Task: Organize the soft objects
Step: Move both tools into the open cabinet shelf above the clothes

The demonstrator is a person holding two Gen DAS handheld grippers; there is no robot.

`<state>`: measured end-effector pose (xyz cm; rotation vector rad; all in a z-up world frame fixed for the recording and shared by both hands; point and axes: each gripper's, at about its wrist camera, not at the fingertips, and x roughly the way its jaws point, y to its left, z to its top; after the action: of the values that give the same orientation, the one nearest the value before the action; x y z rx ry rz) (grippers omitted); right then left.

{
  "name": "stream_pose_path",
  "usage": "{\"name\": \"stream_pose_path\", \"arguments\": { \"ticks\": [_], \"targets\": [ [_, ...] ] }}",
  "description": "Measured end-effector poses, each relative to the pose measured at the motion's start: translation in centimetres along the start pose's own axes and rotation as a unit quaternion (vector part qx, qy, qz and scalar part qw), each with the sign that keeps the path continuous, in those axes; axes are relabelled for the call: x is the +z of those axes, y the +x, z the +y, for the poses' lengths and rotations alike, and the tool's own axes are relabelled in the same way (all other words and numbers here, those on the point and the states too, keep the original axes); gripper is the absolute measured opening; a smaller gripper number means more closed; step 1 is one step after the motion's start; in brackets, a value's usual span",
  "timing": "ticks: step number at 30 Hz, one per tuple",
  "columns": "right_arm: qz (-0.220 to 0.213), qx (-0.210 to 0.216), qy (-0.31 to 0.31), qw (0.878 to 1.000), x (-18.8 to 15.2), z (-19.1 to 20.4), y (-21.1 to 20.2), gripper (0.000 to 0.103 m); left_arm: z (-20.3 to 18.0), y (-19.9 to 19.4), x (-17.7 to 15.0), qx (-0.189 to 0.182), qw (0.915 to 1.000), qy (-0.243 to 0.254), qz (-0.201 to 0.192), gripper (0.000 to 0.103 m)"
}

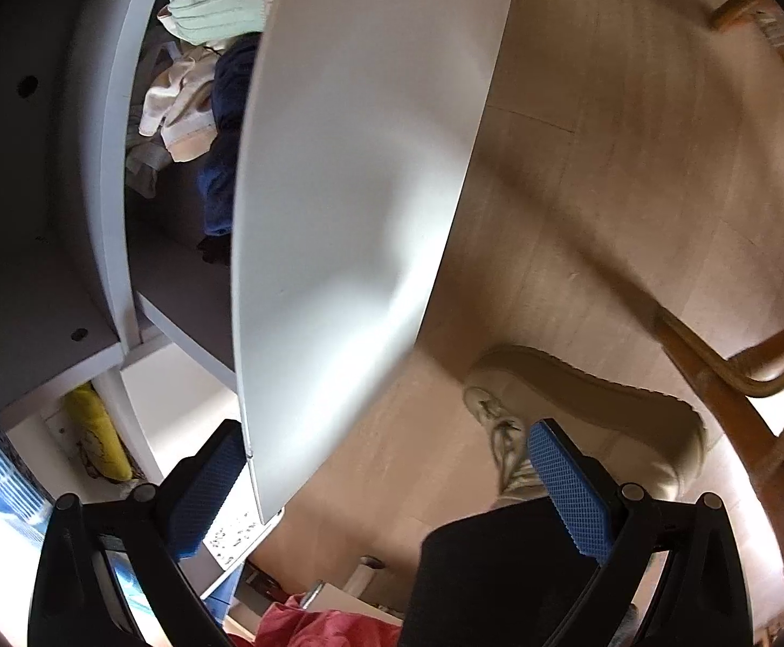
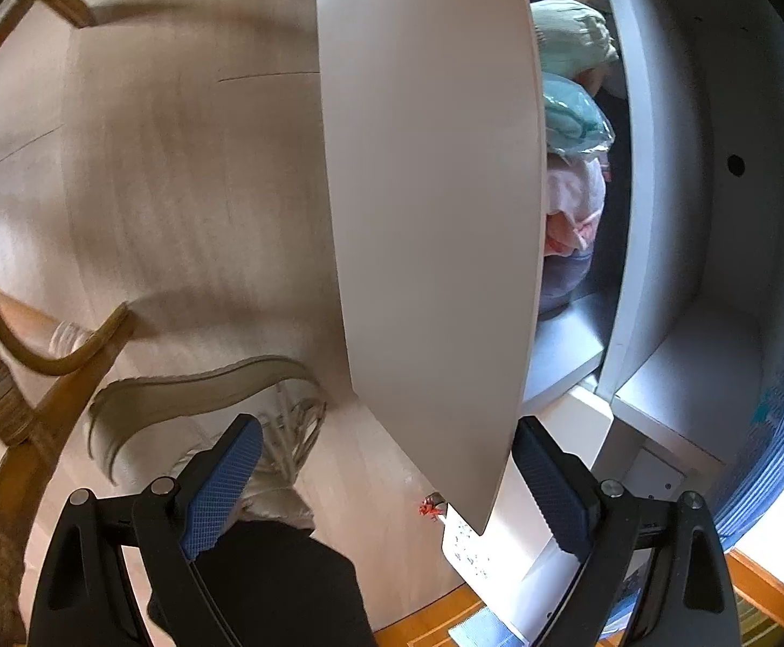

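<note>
A white cabinet door (image 1: 349,205) stands ajar ahead of both tools, its lower corner between the spread fingers of each. Beyond it, folded soft clothes (image 1: 214,5) are piled on the cabinet shelf (image 2: 564,345). The left tool (image 1: 386,485) and right tool (image 2: 386,480) are both released, grasping nothing, above a beige shoe (image 1: 597,404).

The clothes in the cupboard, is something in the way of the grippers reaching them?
Yes. The white door hangs partly open in front of both open grippers, left and right, covering most of the clothes; only a side gap shows them.
</note>
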<state>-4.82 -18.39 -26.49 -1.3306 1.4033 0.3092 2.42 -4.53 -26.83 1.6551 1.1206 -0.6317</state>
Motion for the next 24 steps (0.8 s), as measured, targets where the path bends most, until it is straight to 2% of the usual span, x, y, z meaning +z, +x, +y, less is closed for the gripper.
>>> {"name": "stream_pose_path", "arguments": {
  "ticks": [10, 14, 19, 24],
  "targets": [
    [0.007, 0.036, -0.033, 0.999, -1.0, 2.7, -0.8, 0.096, -2.4, -1.3, -1.2, -0.029, 0.9992, 0.025, 0.008, 0.103],
    [0.003, 0.06, -0.037, 0.998, -1.2, 3.3, -1.1, 0.096, -4.1, -1.6, -1.4, -0.032, 0.9979, 0.055, 0.015, 0.103],
    [0.005, 0.085, -0.039, 0.996, -1.2, 3.5, -1.1, 0.083, -5.4, -2.0, -1.7, -0.046, 0.9961, 0.073, 0.018, 0.103],
    [-0.043, 0.114, -0.006, 0.993, -1.2, 1.9, -2.9, 0.082, -6.0, -2.4, -1.8, -0.057, 0.9948, 0.082, 0.019, 0.103]
  ]
}}
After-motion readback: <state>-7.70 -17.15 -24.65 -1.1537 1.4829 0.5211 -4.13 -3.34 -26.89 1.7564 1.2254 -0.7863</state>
